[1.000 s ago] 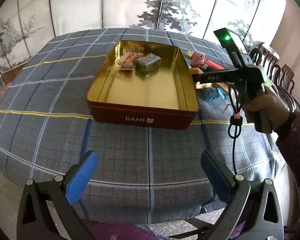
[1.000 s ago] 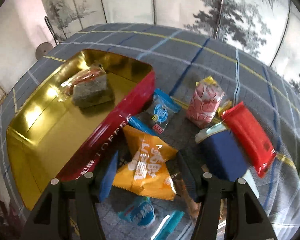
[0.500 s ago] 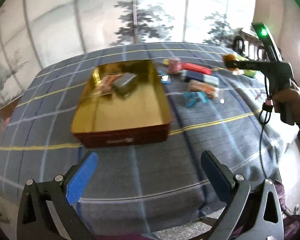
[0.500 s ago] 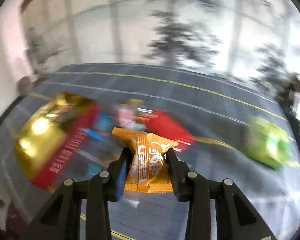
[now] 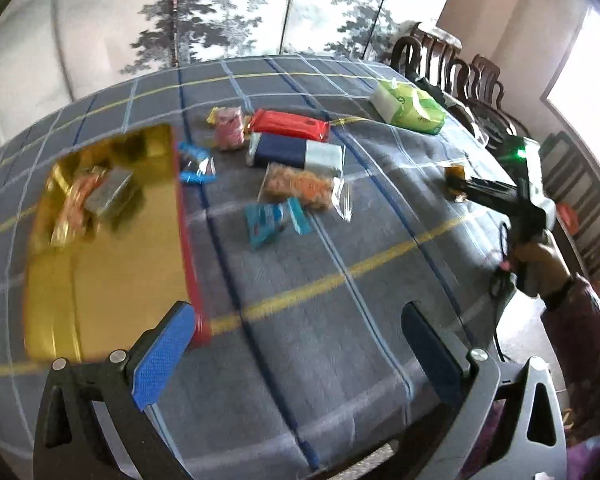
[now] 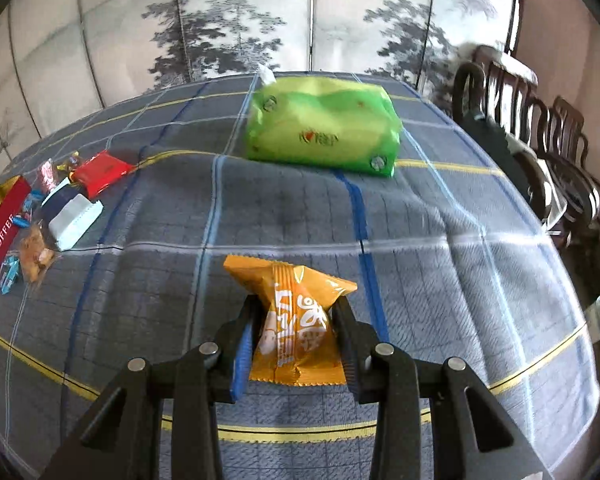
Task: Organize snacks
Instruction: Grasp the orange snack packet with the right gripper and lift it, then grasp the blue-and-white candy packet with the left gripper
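My right gripper (image 6: 294, 320) is shut on an orange snack packet (image 6: 292, 320) and holds it above the table, far right of the tin; it shows at the right of the left wrist view (image 5: 456, 184). My left gripper (image 5: 296, 340) is open and empty near the front corner of the red tin (image 5: 188, 248), which has a gold inside and holds a few snacks (image 5: 96, 196). Loose snacks lie right of the tin: a pink packet (image 5: 229, 128), a red packet (image 5: 288, 125), a navy and white box (image 5: 296, 152), a clear bag (image 5: 300, 188) and blue candies (image 5: 268, 220).
A green tissue pack (image 6: 324, 128) lies at the back right of the checked tablecloth (image 6: 420, 280). Dark wooden chairs (image 6: 540, 140) stand along the right side. A painted folding screen (image 6: 220, 20) stands behind the table.
My right gripper shut on the orange packet, lifted it and carried it right, away from the tin. My left gripper has swung right, so the tin now sits at the left.
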